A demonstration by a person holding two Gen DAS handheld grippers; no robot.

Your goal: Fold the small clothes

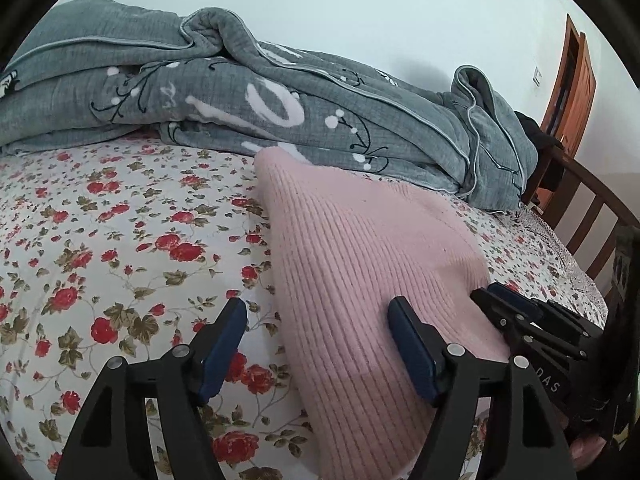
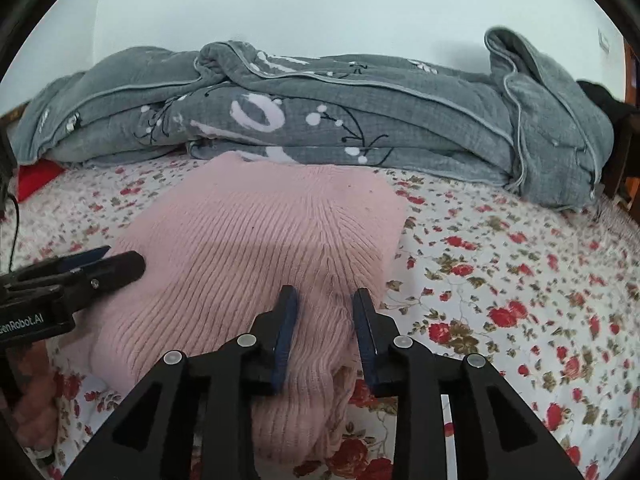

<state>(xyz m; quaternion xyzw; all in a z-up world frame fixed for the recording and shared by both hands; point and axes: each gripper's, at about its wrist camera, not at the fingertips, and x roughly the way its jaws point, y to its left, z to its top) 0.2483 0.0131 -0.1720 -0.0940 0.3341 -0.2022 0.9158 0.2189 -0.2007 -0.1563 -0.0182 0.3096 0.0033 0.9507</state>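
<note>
The pink knit sweater [image 2: 256, 248] lies already folded compact at centre frame on the flowered bed [image 2: 520, 280], with left claw [image 1: 316, 344] and right claw [image 2: 325, 332] both apart, suggesting little folding remains.

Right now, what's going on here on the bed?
A person with a handheld gripper in each hand is folding a pink knit sweater on the floral bedsheet. The sweater already lies folded into a compact bundle. The right gripper has its jaws around the near edge; the left gripper is open at the other side. A grey quilt is piled behind.
</note>
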